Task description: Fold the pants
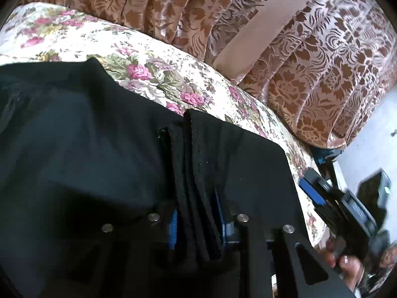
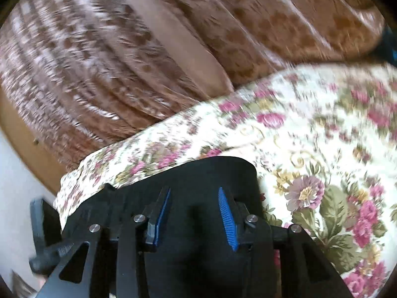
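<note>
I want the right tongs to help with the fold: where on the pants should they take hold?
Probably the curved edge of the pants just ahead of the open right tongs, coming straight forward and low over the flowered bedspread. That edge lies free there, while the left tongs already pinch a bunched fold.

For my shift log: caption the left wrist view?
Left gripper clamps a bunched fold of black pants over the floral bedspread.

Close wrist views (shared floral bedspread (image 1: 198, 79))
</note>
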`<state>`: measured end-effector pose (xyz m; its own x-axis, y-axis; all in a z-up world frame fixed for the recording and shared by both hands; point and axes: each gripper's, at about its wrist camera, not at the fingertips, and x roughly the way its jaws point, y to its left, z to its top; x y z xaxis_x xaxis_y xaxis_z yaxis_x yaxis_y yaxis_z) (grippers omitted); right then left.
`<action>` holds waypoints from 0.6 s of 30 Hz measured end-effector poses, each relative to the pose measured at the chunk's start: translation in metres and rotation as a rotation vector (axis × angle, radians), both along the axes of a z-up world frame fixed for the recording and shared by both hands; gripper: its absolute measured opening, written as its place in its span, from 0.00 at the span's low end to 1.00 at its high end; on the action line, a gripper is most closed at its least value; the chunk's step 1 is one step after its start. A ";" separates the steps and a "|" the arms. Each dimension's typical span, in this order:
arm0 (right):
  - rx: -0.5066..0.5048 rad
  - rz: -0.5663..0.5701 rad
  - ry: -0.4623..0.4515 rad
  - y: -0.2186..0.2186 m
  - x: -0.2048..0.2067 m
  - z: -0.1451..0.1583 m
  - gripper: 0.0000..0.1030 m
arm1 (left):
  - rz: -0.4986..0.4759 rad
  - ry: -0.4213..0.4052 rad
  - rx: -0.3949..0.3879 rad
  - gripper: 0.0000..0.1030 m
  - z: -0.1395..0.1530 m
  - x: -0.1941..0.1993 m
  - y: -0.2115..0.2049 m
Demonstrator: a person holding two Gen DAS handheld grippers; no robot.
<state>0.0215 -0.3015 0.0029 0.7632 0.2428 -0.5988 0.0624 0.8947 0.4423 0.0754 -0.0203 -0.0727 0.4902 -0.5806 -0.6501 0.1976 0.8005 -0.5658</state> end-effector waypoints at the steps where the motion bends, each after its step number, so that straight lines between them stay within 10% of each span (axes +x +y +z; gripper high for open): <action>1: 0.005 -0.007 0.018 -0.003 0.005 -0.004 0.37 | 0.002 -0.024 0.008 0.19 0.005 -0.006 0.002; 7: -0.052 0.013 0.036 0.008 0.004 -0.023 0.37 | 0.024 -0.082 0.097 0.19 0.005 -0.025 0.012; 12: -0.286 0.062 0.015 0.035 0.002 -0.051 0.37 | 0.048 -0.089 0.069 0.20 -0.009 -0.029 0.017; 18: -0.219 0.055 0.013 0.025 0.001 -0.052 0.37 | 0.057 -0.117 0.017 0.31 -0.011 -0.034 0.027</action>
<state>0.0221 -0.2770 -0.0492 0.7441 0.1471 -0.6517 0.0155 0.9714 0.2370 0.0410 0.0068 -0.0834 0.5956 -0.5387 -0.5959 0.2153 0.8217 -0.5277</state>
